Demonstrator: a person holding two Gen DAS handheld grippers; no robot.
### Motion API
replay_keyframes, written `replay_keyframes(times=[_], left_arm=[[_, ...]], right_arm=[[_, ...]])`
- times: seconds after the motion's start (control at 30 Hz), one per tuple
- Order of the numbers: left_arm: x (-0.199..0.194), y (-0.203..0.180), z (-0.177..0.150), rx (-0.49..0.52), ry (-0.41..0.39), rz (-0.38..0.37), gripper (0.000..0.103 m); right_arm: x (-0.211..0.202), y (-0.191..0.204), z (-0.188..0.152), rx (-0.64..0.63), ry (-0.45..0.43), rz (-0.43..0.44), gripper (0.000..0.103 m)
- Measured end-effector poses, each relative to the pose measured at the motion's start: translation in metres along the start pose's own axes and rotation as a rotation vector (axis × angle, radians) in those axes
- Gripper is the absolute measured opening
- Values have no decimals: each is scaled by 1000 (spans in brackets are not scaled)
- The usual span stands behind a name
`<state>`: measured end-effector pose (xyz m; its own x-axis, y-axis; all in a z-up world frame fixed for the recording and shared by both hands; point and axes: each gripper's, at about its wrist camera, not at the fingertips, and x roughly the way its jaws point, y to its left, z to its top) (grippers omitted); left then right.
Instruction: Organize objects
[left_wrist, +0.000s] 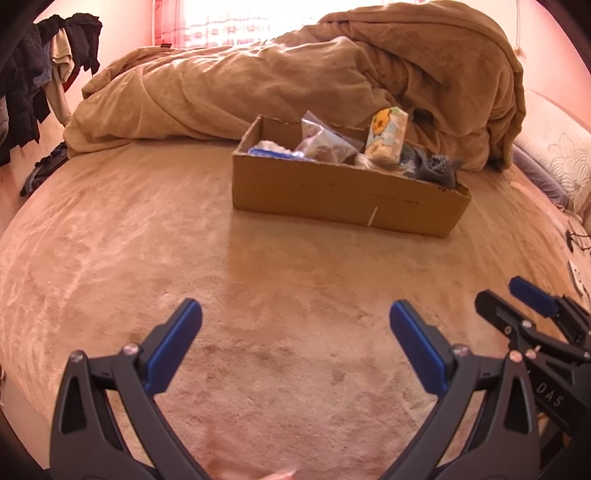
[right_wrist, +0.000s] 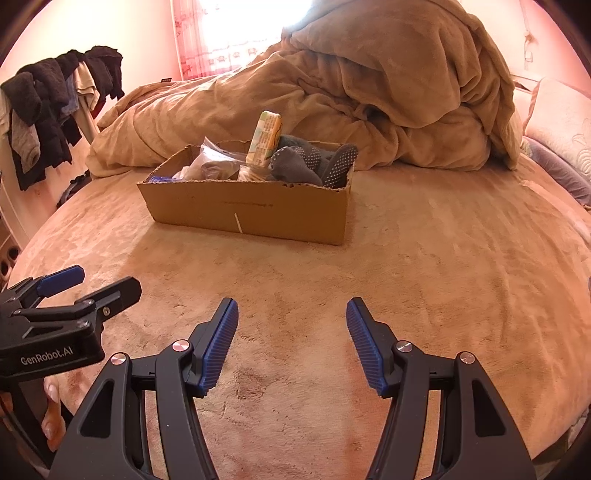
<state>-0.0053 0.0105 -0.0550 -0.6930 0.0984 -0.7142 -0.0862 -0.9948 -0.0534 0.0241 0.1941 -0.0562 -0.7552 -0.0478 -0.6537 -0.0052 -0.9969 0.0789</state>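
Note:
An open cardboard box (left_wrist: 343, 195) (right_wrist: 251, 210) sits on the tan bed cover. It holds a tissue pack with a yellow cartoon face (left_wrist: 386, 134) (right_wrist: 265, 138), clear plastic bags (left_wrist: 325, 142) (right_wrist: 212, 162), grey dotted socks (left_wrist: 437, 168) (right_wrist: 314, 162) and a blue-edged item (left_wrist: 264, 149). My left gripper (left_wrist: 295, 321) is open and empty, low over the cover, well short of the box. My right gripper (right_wrist: 291, 317) is open and empty, beside it; it also shows in the left wrist view (left_wrist: 502, 295). The left gripper shows in the right wrist view (right_wrist: 96, 280).
A bunched tan duvet (left_wrist: 332, 74) (right_wrist: 369, 92) lies right behind the box. Dark clothes hang on a rack (left_wrist: 33, 74) (right_wrist: 55, 103) at the left. Pillows (left_wrist: 554, 155) (right_wrist: 561, 147) lie at the right edge. A cable and white plug (left_wrist: 576, 273) lie at the right.

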Motion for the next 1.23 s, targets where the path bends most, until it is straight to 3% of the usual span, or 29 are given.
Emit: replay_keyframes(times=[0.9,1.03,1.23], left_arm=[[-1,-5,-2,52,1,54,102],[-3,-12,-6,95,-14,107,102],[-9,-13,-6,103,-43,92,102]], right_arm=[[0,-1,-1,-4,4,-10,64],[1,-1,-1,-5,5,-11,64],[2,-2,-1,-4,9,-14,64]])
